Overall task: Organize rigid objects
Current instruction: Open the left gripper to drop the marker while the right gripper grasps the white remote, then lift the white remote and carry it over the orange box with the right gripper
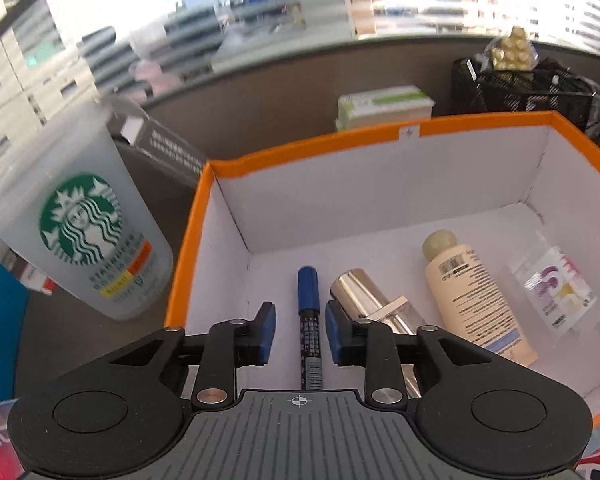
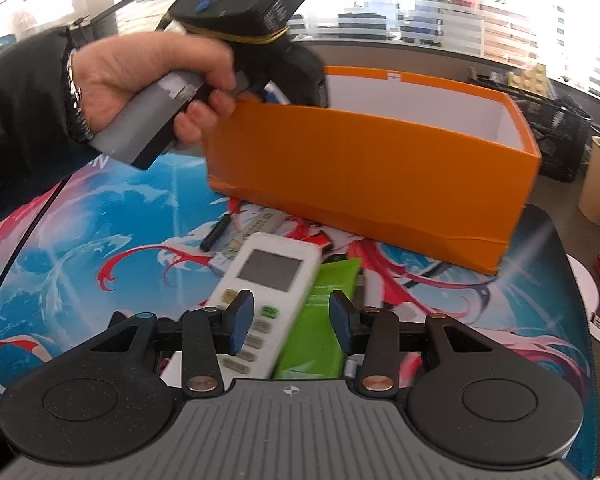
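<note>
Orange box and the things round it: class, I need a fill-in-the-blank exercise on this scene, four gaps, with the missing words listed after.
1. The marker in the box has a ____ cap.
2. Outside the box stands a cup with a ____ logo.
3. Below the right gripper lies a white ____ with a screen.
4. Beside it lies a ____ packet.

Missing words: blue; green; remote; green
</note>
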Demonstrator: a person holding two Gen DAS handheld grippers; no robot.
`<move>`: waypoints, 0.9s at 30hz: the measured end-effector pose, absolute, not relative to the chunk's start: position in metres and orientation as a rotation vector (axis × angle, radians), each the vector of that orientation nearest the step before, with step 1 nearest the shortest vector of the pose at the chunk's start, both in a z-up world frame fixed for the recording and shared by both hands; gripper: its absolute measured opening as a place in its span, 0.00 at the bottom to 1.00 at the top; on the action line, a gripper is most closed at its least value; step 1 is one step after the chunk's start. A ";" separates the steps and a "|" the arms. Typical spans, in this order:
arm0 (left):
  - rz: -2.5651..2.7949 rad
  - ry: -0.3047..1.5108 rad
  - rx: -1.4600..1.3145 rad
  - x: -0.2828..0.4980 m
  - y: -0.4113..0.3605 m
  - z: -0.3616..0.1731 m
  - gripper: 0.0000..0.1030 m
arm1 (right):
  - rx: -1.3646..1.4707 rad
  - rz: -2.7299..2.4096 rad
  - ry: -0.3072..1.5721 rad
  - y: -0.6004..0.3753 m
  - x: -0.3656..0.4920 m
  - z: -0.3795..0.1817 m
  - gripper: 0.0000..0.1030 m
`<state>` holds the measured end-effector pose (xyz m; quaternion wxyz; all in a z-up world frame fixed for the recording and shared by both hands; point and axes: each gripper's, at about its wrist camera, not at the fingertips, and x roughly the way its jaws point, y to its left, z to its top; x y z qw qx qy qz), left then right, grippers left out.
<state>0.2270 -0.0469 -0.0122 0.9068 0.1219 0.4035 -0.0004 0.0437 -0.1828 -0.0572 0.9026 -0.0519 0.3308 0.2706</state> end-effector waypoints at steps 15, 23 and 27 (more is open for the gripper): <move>-0.036 0.664 0.168 0.170 -0.031 0.021 0.61 | -0.239 0.503 0.672 -0.134 0.026 -0.065 0.68; -0.017 0.506 0.063 0.118 -0.007 0.031 0.97 | -0.341 0.410 0.624 -0.119 0.020 -0.079 0.59; -0.046 0.487 0.019 0.099 0.005 0.031 0.99 | -0.310 0.398 0.626 -0.122 0.022 -0.079 0.54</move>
